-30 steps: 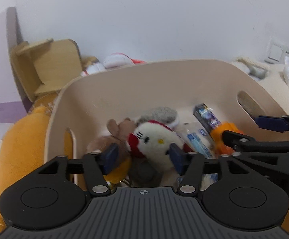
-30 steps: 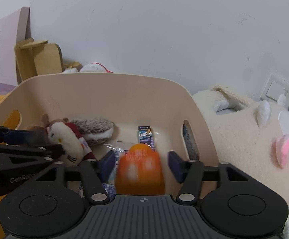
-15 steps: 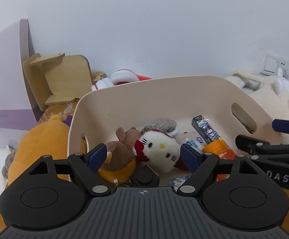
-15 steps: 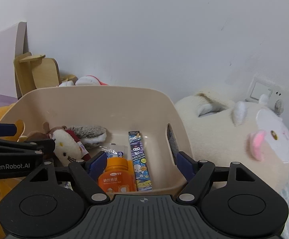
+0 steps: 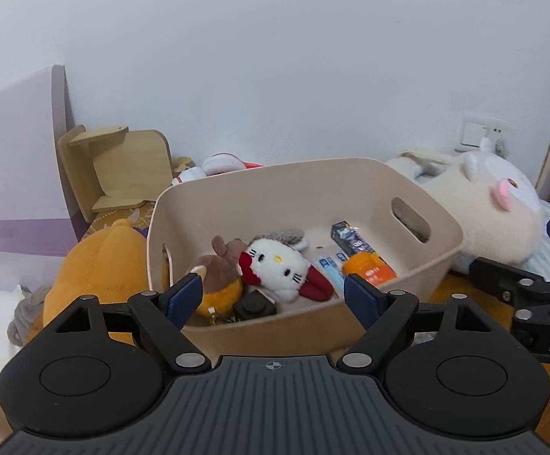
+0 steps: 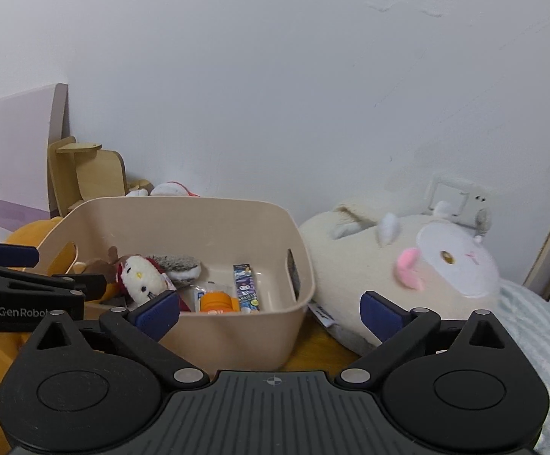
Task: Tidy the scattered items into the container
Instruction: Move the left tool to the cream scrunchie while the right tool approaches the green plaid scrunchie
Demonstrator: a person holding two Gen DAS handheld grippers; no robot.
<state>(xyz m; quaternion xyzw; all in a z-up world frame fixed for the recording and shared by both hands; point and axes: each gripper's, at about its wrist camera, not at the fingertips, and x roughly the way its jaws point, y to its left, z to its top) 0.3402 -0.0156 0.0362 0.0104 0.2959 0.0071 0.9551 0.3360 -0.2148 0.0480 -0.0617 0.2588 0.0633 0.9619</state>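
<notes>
Landmark: I take the beige bin [image 5: 419, 185] as my reference; it sits on a yellow-orange surface against the white wall [image 6: 275, 94].
Cream plush: the biggest thing I see, a white sheep-like pillow toy [image 6: 407, 265] with a pink ear, lying just right of the bin and touching its right wall.
Orange plush: a large orange soft toy [image 5: 96, 254] pressed against the bin's left wall.
Wooden stand: a plywood piece [image 5: 119, 167] behind the bin's left rear corner, near the wall.
Left gripper: my left gripper [image 5: 273, 297] hangs in front of the bin's near wall, blue pads spread wide, holding nothing.
Right gripper: my right gripper [image 6: 269, 311] sits at the bin's front right corner, pads wide apart and empty, one before the bin, the other before the cream plush.
Hello Kitty plush: white with red bow [image 5: 275, 265], lying in the middle of the bin floor.
Brown plush: a brown and yellow toy [image 5: 218, 276] in the bin's left part, touching the Kitty.
Grey plush: a fuzzy grey toy [image 6: 180, 265] behind the Kitty, toward the bin's back wall.
Orange bottle: lying on its side [image 5: 367, 271] in the bin's right part, near the front wall.
Snack box: a long dark blue carton [image 6: 246, 288] just right of the bottle.
Black block: a small dark object [image 5: 254, 305] at the bin's front wall, below the Kitty.
</notes>
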